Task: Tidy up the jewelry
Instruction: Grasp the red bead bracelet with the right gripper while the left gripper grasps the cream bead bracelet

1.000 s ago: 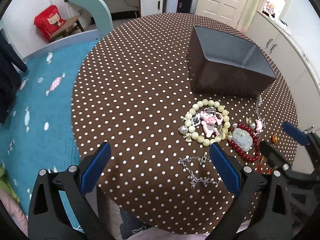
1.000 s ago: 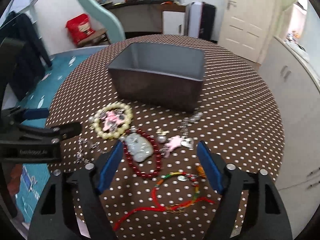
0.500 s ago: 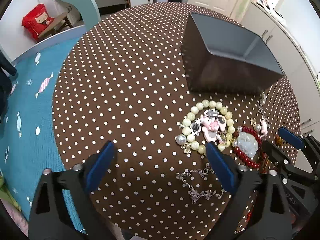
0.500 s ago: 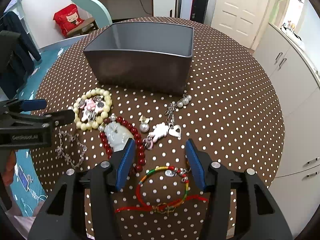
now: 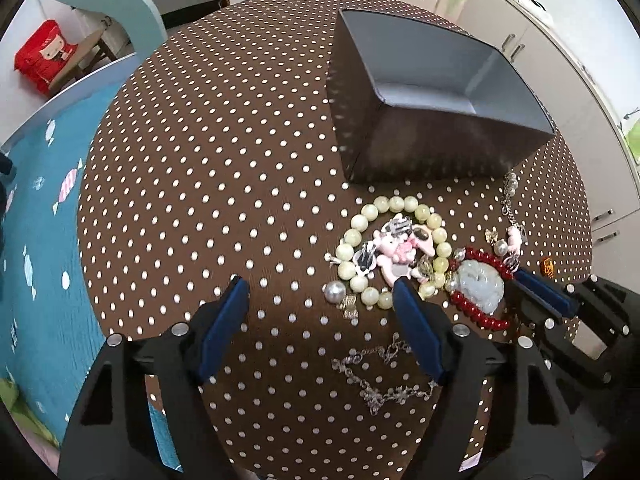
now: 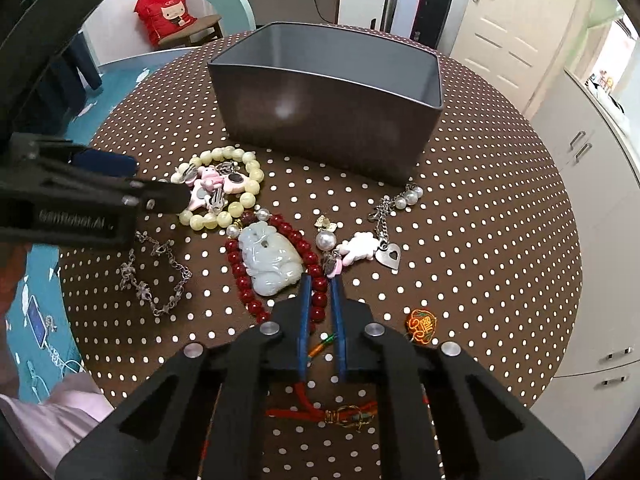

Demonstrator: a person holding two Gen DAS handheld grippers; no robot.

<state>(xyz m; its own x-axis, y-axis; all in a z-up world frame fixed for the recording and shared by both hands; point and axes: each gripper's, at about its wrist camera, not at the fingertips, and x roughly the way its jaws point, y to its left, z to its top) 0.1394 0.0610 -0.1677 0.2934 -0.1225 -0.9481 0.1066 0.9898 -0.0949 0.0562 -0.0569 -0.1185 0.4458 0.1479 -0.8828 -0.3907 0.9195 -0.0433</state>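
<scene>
Nothing is seen inside the grey box (image 6: 332, 92) beyond both tongs; every piece is left on the tabletop (image 5: 208, 184). The right tongs (image 6: 319, 280) are clamped on the red bead bracelet (image 6: 240, 268), while the left tongs (image 5: 320, 294) are held wide apart, gripping nothing.

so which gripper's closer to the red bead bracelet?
Right. Right gripper has its fingers closing around the red bead bracelet's beads; left gripper is open, off beside it.

Round table with a brown polka-dot cloth (image 5: 200, 152). Teal rug (image 5: 36, 264) with candy shapes on the floor to the left, a red bag (image 6: 164, 12) on a wooden stool in the back, white door (image 6: 516, 20) and white cabinets (image 6: 592, 184) along the right. A phone (image 6: 37, 326) on a charging cable lies on the rug.
</scene>
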